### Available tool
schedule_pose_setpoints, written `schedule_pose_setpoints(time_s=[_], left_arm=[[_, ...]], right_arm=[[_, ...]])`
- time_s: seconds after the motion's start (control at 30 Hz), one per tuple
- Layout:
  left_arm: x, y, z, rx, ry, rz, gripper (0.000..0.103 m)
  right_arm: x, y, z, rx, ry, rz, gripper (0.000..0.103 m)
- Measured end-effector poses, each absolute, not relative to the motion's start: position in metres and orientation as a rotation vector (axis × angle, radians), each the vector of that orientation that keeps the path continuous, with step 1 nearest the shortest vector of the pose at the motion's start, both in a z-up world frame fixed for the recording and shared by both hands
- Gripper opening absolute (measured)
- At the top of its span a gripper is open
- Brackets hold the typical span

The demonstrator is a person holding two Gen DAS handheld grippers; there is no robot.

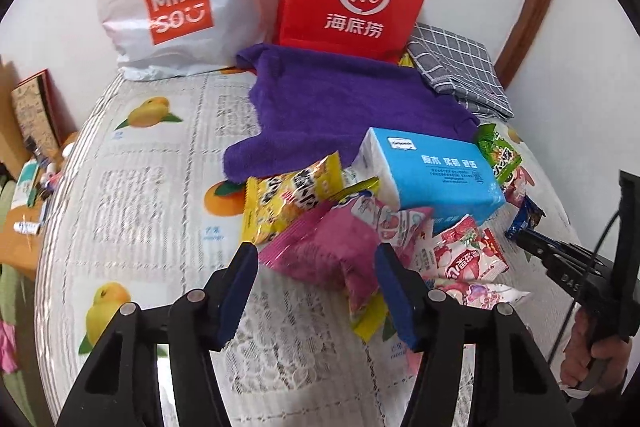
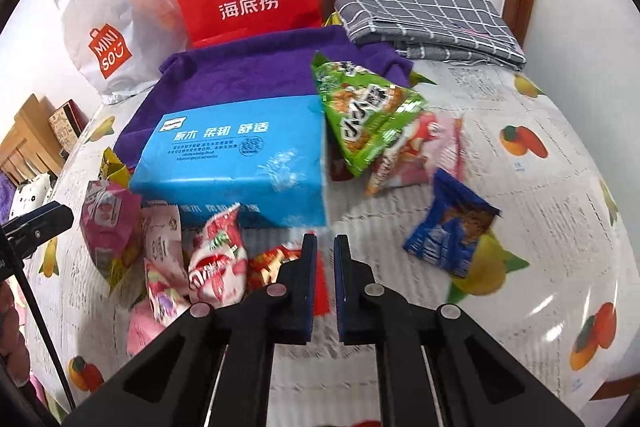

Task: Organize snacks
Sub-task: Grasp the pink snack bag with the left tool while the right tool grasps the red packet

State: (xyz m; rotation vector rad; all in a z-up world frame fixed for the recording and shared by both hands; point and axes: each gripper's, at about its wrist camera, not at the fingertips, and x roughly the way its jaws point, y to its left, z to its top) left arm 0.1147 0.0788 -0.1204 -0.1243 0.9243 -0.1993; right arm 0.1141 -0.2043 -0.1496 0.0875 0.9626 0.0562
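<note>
Left gripper angled down over table, jaws half apart around pink snack packet; pad contact unclear. Right gripper angled down, jaws nearly together; red packet at left pad, grip unclear. Snack pile surrounds blue tissue pack. Hand on right gripper's handle.

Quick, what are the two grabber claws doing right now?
Left gripper: closed on the pink snack packet.
Right gripper: shut, with a red wrapper between its fingers.
</note>
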Motion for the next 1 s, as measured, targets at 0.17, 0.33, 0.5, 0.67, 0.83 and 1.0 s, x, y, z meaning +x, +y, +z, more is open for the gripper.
schedule_pose_setpoints(time_s=[0.17, 0.33, 0.5, 0.67, 0.83, 1.0], left_arm=[[0.106, 0.081, -0.121, -0.137, 0.935, -0.173, 0.059], [0.102, 0.082, -0.121, -0.139, 0.951, -0.142, 0.062], [0.099, 0.083, -0.12, -0.131, 0.95, -0.115, 0.063], [0.098, 0.088, -0.122, -0.141, 0.956, -0.092, 0.063], [0.098, 0.089, -0.124, -0.13, 0.961, -0.077, 0.063], [0.099, 0.088, -0.124, -0.139, 0.956, -0.089, 0.063]], right_arm=[[0.103, -0.221, -0.151, 0.107, 0.972, 0.072, 0.008], [0.102, -0.226, -0.154, 0.173, 0.989, 0.15, 0.022], [0.111, -0.205, -0.158, 0.103, 0.972, 0.212, 0.059], [0.122, -0.189, -0.175, 0.035, 1.028, 0.23, 0.059], [0.128, -0.177, -0.188, 0.011, 1.065, 0.274, 0.062], [0.127, -0.172, -0.192, -0.021, 1.029, 0.281, 0.058]])
